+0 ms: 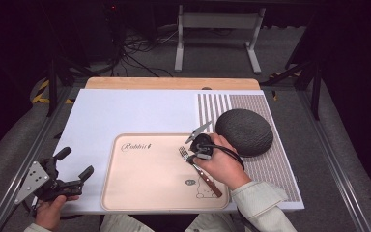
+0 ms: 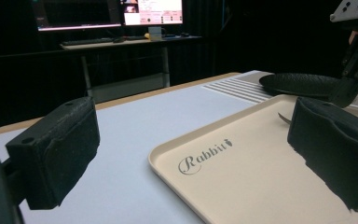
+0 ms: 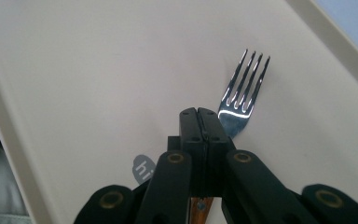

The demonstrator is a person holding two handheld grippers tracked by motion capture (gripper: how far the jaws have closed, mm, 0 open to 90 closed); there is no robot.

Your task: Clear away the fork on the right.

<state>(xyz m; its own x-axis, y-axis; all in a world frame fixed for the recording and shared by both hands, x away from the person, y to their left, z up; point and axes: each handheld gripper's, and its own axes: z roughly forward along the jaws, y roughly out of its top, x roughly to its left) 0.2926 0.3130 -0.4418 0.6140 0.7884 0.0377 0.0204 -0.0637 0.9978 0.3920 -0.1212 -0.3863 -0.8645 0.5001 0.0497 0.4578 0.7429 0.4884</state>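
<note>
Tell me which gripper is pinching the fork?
The right gripper: its fingers are closed on the fork over the tray. The left gripper is open, empty.

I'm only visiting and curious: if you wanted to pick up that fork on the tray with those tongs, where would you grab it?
Probably the narrow neck of the fork just behind its tines, coming from above with the jaws across it. It lies flat on the tray, so only its thin sides offer purchase. The right tongs are shut there already.
</note>
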